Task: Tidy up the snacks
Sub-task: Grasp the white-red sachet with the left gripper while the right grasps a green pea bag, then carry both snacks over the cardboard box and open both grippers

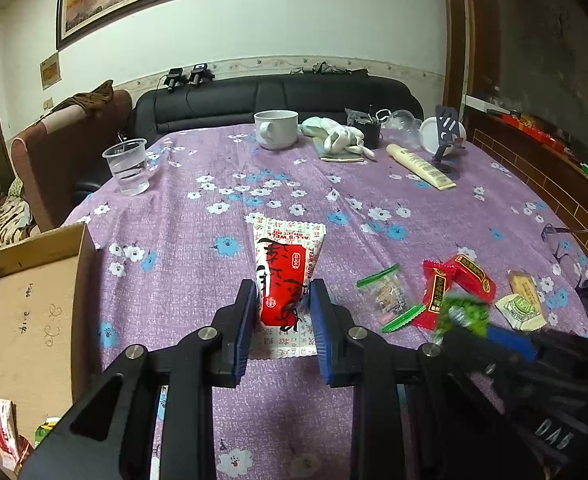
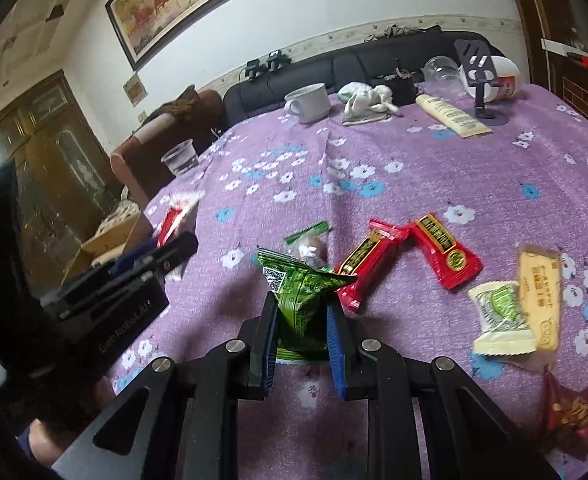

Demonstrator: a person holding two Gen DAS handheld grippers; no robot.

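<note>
Over the bench (image 1: 197, 240) with its purple flowered cloth, the left gripper (image 1: 281, 312) is closed on a white-and-red printed snack packet (image 1: 283, 276), held up above the cloth. To its left sits an open brown cardboard box (image 1: 25, 304) with a few packets inside. The right gripper (image 2: 301, 322) pinches a crinkled green foil snack bag (image 2: 300, 292). On the cloth beyond lie 2 red wrapped bars (image 2: 410, 258), a cream-and-green packet (image 2: 498, 316) and a tan biscuit packet (image 2: 540, 296).
</note>
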